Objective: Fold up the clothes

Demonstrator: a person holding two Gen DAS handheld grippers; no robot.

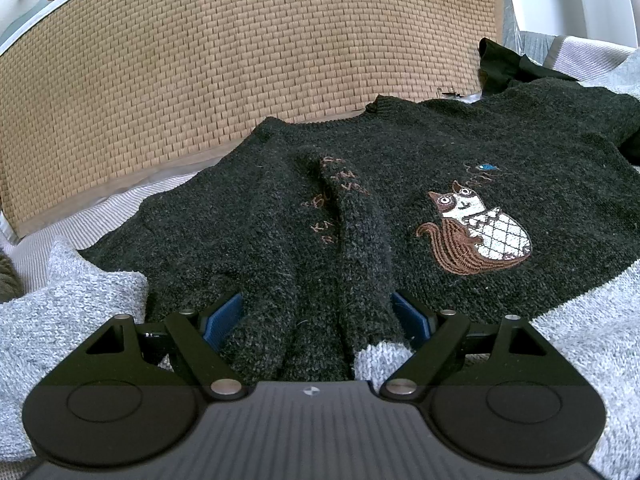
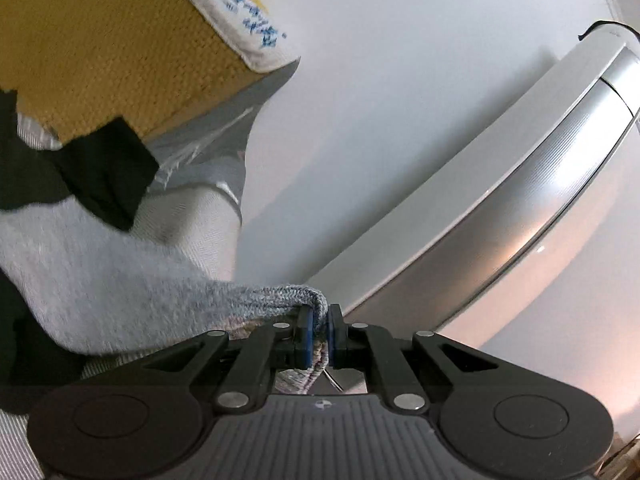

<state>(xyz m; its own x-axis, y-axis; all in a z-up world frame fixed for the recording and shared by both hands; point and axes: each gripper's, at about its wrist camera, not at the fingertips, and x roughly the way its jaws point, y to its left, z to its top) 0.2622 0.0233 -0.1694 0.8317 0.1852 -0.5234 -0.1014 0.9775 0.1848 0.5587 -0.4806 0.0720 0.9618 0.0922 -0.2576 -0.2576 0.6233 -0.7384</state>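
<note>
A dark knit sweater (image 1: 400, 152) with an embroidered cat and squirrel lies spread face up on top of a light grey knit sweater (image 1: 80, 304). My left gripper (image 1: 318, 316) stands wide at the dark sweater's near edge. A bunched ridge of that fabric fills the gap between its blue pads (image 1: 222, 320). In the right wrist view my right gripper (image 2: 320, 320) is shut on the ribbed edge of the grey sweater (image 2: 120, 280), lifted and stretched away from the pile.
A woven straw mat (image 1: 240, 60) stands behind the clothes, also seen as the mat (image 2: 100, 40) in the right view. A black garment (image 1: 504, 68) lies at the far right of the pile. A white and silver appliance (image 2: 500, 200) and a pale wall are ahead of my right gripper.
</note>
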